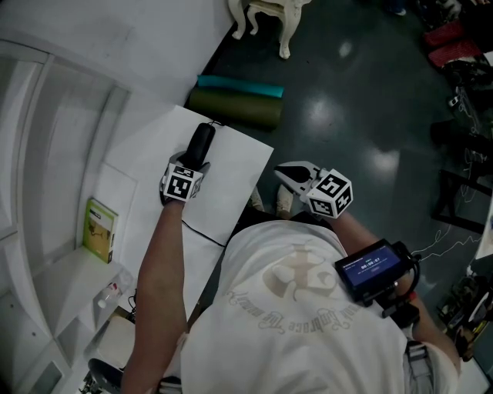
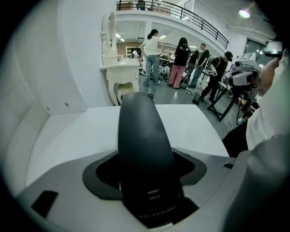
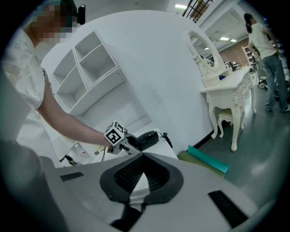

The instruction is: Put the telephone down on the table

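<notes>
A black telephone handset [image 1: 202, 145] is held over the far part of the white table [image 1: 231, 181]. My left gripper [image 1: 199, 163] is shut on it, marker cube toward me. In the left gripper view the handset [image 2: 142, 136] fills the gap between the dark pads [image 2: 104, 174] and points out over the table [image 2: 77, 131]. Whether it touches the tabletop I cannot tell. My right gripper [image 1: 286, 173] hangs off the table's right edge above the floor, its jaw tips together with nothing in them. From the right gripper [image 3: 142, 156] I see the handset [image 3: 147, 138] and its cord.
A green rolled mat [image 1: 235, 109] and a teal one [image 1: 240, 85] lie on the floor past the table's far end. White ornate furniture legs [image 1: 269, 19] stand beyond. White shelving at the left holds a yellow-green box [image 1: 100, 229]. Several people [image 2: 181, 63] stand far off.
</notes>
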Motion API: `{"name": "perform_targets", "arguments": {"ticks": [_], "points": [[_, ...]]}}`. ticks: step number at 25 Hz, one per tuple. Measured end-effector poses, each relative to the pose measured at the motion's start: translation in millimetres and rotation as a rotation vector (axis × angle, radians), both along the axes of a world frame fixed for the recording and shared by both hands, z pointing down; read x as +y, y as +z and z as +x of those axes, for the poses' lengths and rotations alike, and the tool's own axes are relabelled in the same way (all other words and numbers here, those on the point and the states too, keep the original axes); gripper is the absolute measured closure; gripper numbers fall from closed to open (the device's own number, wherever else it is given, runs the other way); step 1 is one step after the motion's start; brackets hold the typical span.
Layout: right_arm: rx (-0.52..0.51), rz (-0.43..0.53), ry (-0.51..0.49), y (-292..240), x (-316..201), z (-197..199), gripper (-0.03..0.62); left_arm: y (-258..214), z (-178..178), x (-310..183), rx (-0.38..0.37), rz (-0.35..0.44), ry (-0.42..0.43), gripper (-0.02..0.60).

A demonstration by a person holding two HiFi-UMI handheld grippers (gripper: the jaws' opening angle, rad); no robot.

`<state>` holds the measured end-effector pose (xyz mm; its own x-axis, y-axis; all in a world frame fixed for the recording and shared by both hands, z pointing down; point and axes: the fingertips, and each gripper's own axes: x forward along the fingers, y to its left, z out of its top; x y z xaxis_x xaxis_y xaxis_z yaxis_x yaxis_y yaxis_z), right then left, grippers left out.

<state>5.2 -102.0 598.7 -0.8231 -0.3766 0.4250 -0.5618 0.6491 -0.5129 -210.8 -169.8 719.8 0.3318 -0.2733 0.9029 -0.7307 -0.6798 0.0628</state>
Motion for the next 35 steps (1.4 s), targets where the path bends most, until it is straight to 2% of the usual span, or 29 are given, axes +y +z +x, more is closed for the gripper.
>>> {"name": "perform_targets", "arguments": {"ticks": [8,14,19,22,27,35], "points": [[-0.003,0.009,0.002,-2,5,1,0.579,-14,-3,-4,0.042,0.066,-0.038,0.245],[0.003,0.013,0.002,-5,15,6,0.579,-26,-2,0,0.065,0.086,-0.058,0.229],[-0.014,0.025,-0.012,-6,12,-1,0.579,-36,-23,0,0.012,0.138,-0.089,0.177],[-0.018,0.030,-0.033,-7,15,-4,0.579,-42,-29,5,0.005,0.157,-0.109,0.170],[-0.024,0.044,-0.057,-12,17,-8,0.579,-58,-24,17,0.058,0.177,-0.146,0.172],[-0.041,0.094,-0.109,-27,13,-20,0.579,-108,-5,39,0.163,0.273,-0.208,0.173]]}}
